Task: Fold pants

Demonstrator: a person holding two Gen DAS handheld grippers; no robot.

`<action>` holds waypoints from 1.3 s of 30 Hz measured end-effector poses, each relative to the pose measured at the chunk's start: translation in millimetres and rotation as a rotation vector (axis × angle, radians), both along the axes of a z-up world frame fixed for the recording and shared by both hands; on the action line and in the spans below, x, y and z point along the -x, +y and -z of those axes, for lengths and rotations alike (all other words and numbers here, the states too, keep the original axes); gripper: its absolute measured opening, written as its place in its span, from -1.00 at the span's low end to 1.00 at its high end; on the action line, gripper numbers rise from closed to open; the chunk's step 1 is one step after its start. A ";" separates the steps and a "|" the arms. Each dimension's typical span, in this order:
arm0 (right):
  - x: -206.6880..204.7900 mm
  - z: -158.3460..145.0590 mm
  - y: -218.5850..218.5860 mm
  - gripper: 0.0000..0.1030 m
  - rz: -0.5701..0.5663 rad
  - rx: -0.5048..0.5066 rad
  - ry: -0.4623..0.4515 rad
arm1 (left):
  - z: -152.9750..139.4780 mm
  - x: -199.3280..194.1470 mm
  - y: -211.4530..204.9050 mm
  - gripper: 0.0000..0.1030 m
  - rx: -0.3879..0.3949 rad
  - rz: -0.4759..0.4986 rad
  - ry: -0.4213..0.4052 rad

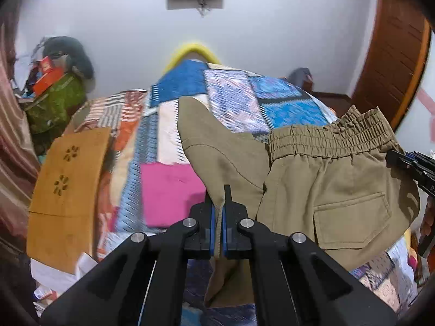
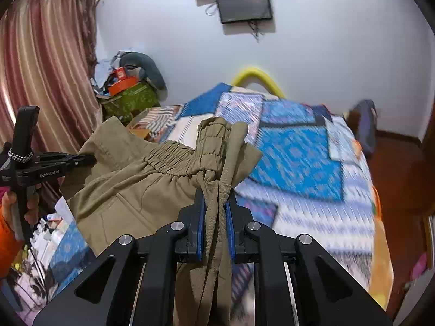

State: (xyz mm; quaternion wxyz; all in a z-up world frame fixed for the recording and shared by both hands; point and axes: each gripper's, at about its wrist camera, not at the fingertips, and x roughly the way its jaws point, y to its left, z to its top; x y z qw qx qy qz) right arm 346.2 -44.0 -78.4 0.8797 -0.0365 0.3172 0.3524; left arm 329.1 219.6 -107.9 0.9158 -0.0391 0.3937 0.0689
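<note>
Pants (image 1: 326,179), khaki, hang above the patchwork bed (image 1: 168,125) in the left wrist view, left gripper (image 1: 218,217) pinching a thin fabric edge. Right wrist view: right gripper (image 2: 216,217) clamps bunched waistband; the other tool reads "GenRobot.AI" (image 2: 49,175).

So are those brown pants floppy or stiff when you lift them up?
Probably floppy: the olive-brown cotton pants sag and drape between the left tool and right tool. Likely light too, since small pinches hold them. The gathered elastic waistband looks stretchy.
</note>
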 end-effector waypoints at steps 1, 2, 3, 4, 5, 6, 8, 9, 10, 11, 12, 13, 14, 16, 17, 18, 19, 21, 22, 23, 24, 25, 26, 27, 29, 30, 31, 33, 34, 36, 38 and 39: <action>-5.4 -0.2 9.8 -0.77 -0.008 -0.003 -0.003 | 1.2 -3.7 8.8 -0.94 -0.004 -0.013 -0.001; -13.0 1.1 22.5 -0.77 -0.018 -0.007 -0.005 | 4.2 -9.1 19.9 -0.94 -0.002 -0.028 -0.003; -17.8 2.8 30.9 -0.77 -0.025 -0.010 -0.006 | 7.3 -13.2 27.1 -0.94 0.002 -0.037 -0.003; -23.2 5.5 39.6 -0.77 -0.028 -0.013 -0.005 | 12.3 -19.4 36.6 -0.94 0.007 -0.054 0.002; -29.4 9.6 49.0 -0.77 -0.031 -0.014 -0.003 | 19.1 -27.1 47.1 -0.94 0.009 -0.071 0.009; -36.2 15.0 58.9 -0.77 -0.033 -0.015 0.002 | 25.9 -32.5 53.8 -0.94 0.011 -0.081 0.012; -48.7 26.4 75.0 -0.77 -0.034 -0.015 0.018 | 40.5 -40.6 67.0 -0.94 0.013 -0.096 0.022; -54.1 33.7 82.6 -0.76 -0.036 -0.017 0.031 | 50.2 -45.7 74.4 -0.94 0.012 -0.105 0.032; -59.0 40.2 88.7 -0.76 -0.027 -0.009 0.041 | 61.1 -51.0 80.9 -0.94 0.010 -0.114 0.046; -66.9 51.7 97.1 -0.76 -0.030 0.001 0.059 | 75.6 -58.0 88.7 -0.94 0.009 -0.125 0.071; -70.2 58.4 102.9 -0.76 -0.032 0.011 0.069 | 86.1 -62.4 92.6 -0.94 0.012 -0.128 0.087; -73.7 66.9 107.4 -0.76 -0.033 0.024 0.082 | 100.7 -68.2 98.8 -0.94 0.020 -0.135 0.111; -78.7 78.1 113.0 -0.76 -0.034 0.043 0.099 | 111.8 -72.5 103.3 -0.94 0.027 -0.140 0.131; -86.1 100.2 121.7 -0.76 -0.035 0.081 0.137 | 140.3 -80.9 112.8 -0.93 0.049 -0.150 0.184; -88.9 109.9 124.9 -0.76 -0.033 0.103 0.150 | 152.5 -83.5 115.5 -0.93 0.055 -0.154 0.209; -91.0 116.9 124.5 -0.76 -0.025 0.119 0.152 | 165.2 -86.0 118.5 -0.93 0.053 -0.164 0.233; -92.0 122.5 123.6 -0.76 -0.012 0.130 0.154 | 175.4 -87.3 121.5 -0.91 0.051 -0.170 0.253; -96.8 129.0 117.9 -0.71 0.004 0.118 0.183 | 190.9 -86.8 125.2 -0.85 0.072 -0.168 0.273; -99.5 130.6 115.7 -0.68 0.006 0.110 0.197 | 194.5 -84.8 127.2 -0.76 0.080 -0.169 0.272; -100.5 131.8 113.8 -0.60 0.009 0.112 0.205 | 195.5 -82.7 127.5 -0.73 0.086 -0.171 0.266; -100.2 132.5 113.8 -0.50 0.013 0.126 0.204 | 195.2 -80.0 128.9 -0.67 0.091 -0.175 0.258; -100.4 132.9 114.0 -0.46 0.016 0.138 0.203 | 193.8 -77.1 130.0 -0.64 0.094 -0.181 0.252; -99.5 132.8 113.6 -0.40 0.021 0.147 0.203 | 192.1 -74.1 130.8 -0.64 0.098 -0.187 0.255; -99.0 132.5 113.4 -0.33 0.031 0.155 0.208 | 191.2 -71.6 130.8 -0.60 0.096 -0.193 0.258; -95.7 128.9 110.3 -0.27 0.046 0.157 0.213 | 186.5 -65.9 130.4 -0.56 0.092 -0.204 0.269; -93.2 125.9 108.7 -0.25 0.051 0.158 0.214 | 182.9 -62.0 129.8 -0.56 0.086 -0.205 0.276; -88.9 121.0 106.6 -0.25 0.048 0.157 0.212 | 177.3 -57.2 127.9 -0.56 0.075 -0.207 0.279; -82.3 109.6 104.6 -0.25 0.045 0.155 0.197 | 163.6 -49.7 121.8 -0.56 0.050 -0.203 0.275; -78.3 103.9 103.4 -0.25 0.042 0.154 0.187 | 156.1 -44.7 118.0 -0.56 0.041 -0.198 0.269; -64.2 85.7 99.4 -0.25 0.027 0.145 0.158 | 133.5 -29.9 108.5 -0.56 0.030 -0.188 0.243; -47.1 63.8 93.2 -0.25 0.014 0.124 0.123 | 109.2 -16.4 99.5 -0.56 0.036 -0.176 0.204; -39.5 54.2 90.2 -0.24 0.008 0.113 0.107 | 91.4 -6.0 92.9 -0.56 0.032 -0.169 0.173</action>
